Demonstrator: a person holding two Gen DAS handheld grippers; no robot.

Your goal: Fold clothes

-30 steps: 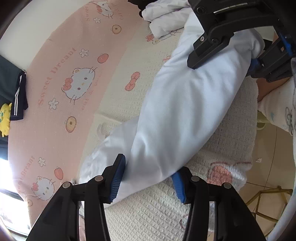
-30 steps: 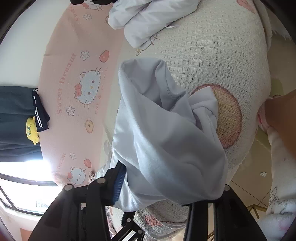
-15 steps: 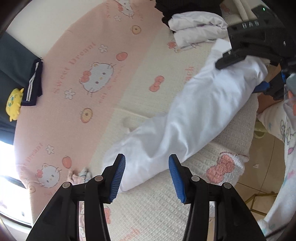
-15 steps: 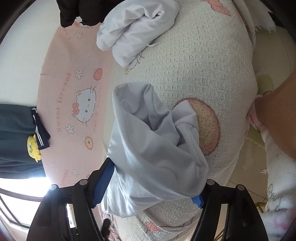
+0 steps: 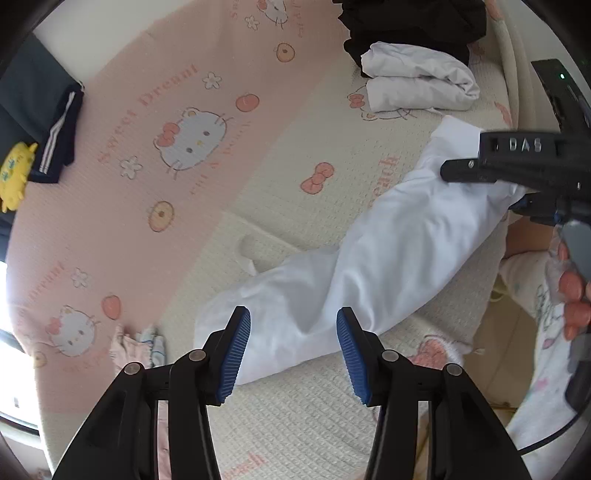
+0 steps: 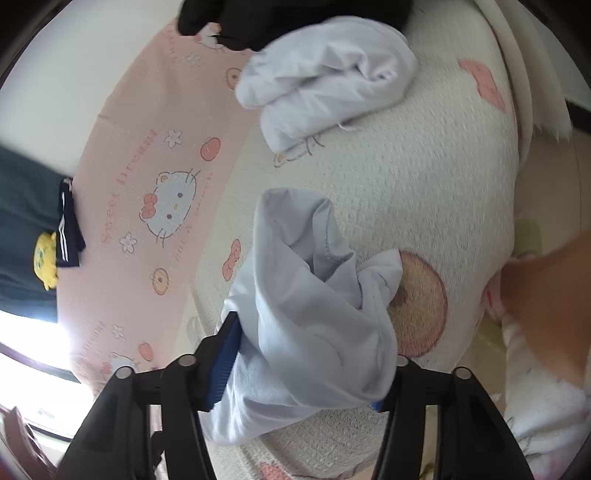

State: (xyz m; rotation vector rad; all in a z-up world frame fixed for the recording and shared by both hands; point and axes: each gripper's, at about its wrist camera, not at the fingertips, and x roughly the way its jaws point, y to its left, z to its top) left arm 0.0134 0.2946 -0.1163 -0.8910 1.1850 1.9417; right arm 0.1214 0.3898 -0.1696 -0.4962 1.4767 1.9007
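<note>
The white garment [image 5: 373,266] lies as a long band across the bed [image 5: 303,417], running from the lower centre of the left wrist view up to the right edge. The left gripper [image 5: 293,354] is spread wide, grasping nothing; its blue fingers [image 5: 236,350] stand to either side of the garment's near end. The right gripper [image 6: 306,365] is clenched on the far end, with cloth bunched between and over its fingers [image 6: 225,362].

A folded white piece [image 5: 417,83] rests at the upper right of the left wrist view, against a dark garment [image 5: 410,26].

Procedure for the step in hand, as judged from this layout:
- Keep the right grasp firm so the band stays taut and does not sag.
- Take the near end through all its layers, close to the edge.
- Match both ends level before laying the cloth down; uneven ends produce a skewed fold.
- Avoid pinching the bed cover beneath the garment.
</note>
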